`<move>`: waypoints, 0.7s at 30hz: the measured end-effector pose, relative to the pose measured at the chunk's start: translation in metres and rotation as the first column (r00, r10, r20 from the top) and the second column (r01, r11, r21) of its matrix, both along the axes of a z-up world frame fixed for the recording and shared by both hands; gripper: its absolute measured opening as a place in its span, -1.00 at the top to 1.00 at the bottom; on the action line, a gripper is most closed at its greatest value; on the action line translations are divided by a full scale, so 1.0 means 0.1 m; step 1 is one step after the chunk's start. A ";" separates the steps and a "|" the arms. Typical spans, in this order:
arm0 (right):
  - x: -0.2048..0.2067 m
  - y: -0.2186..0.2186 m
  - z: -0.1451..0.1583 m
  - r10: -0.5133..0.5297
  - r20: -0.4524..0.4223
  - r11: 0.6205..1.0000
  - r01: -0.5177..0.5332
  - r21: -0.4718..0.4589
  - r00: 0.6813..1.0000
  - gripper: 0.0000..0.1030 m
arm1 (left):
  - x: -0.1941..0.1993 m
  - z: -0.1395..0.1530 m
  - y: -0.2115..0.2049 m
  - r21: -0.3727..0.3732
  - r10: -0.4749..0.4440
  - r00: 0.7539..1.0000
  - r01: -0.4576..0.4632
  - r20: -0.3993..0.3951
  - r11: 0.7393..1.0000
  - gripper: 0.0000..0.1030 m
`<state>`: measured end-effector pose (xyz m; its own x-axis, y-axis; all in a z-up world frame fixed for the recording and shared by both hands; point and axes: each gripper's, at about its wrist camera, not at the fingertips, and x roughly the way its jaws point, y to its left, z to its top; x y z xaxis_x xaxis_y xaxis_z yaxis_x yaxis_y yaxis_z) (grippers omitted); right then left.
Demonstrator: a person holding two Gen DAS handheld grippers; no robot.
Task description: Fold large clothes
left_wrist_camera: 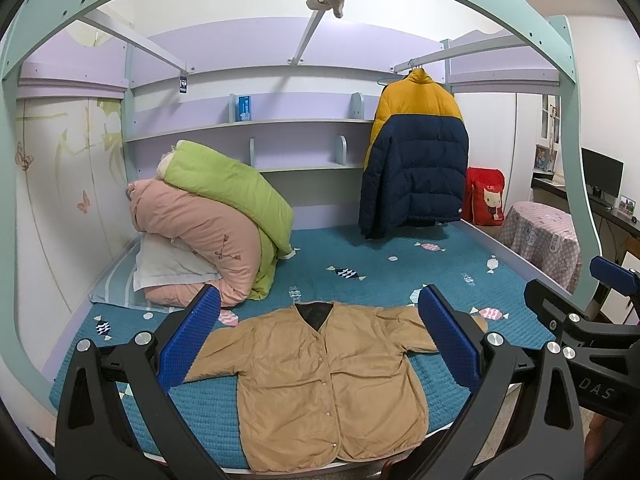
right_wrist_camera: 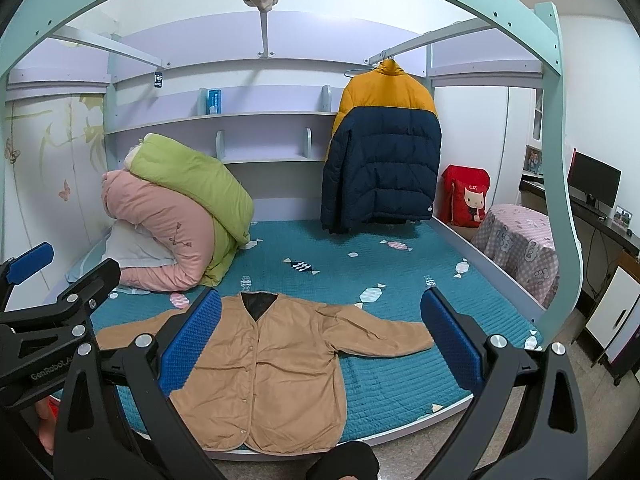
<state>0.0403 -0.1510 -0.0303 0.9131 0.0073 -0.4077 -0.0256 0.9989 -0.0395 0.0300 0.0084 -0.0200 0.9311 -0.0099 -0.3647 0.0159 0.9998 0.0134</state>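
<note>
A tan buttoned jacket [left_wrist_camera: 320,380] lies flat, front up, on the teal bed cover near the front edge, sleeves spread to both sides; it also shows in the right wrist view [right_wrist_camera: 272,368]. My left gripper [left_wrist_camera: 320,336] is open and empty, held above the jacket's front. My right gripper [right_wrist_camera: 320,340] is open and empty, above the jacket's right half. Each gripper shows at the edge of the other's view: the right gripper [left_wrist_camera: 592,304] and the left gripper [right_wrist_camera: 60,280].
Folded pink and green quilts [left_wrist_camera: 216,224] pile at the bed's left. A yellow and navy puffer coat [left_wrist_camera: 416,152] hangs at the back right. A red bag [left_wrist_camera: 486,196] and a pink-covered table [left_wrist_camera: 544,244] stand right of the bed. Bed frame arch [left_wrist_camera: 540,28] overhead.
</note>
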 end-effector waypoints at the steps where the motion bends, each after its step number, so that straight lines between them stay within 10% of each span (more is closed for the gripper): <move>1: -0.01 0.00 0.00 0.000 0.002 1.000 0.000 -0.001 1.000 -0.86 | 0.01 0.00 0.00 0.000 0.001 1.000 -0.001 -0.001 1.000 -0.91; 21: 0.23 -0.02 -0.04 0.002 -0.019 1.000 -0.002 0.018 1.000 -0.86 | 0.19 -0.02 -0.01 0.005 0.005 1.000 -0.005 -0.015 1.000 -0.91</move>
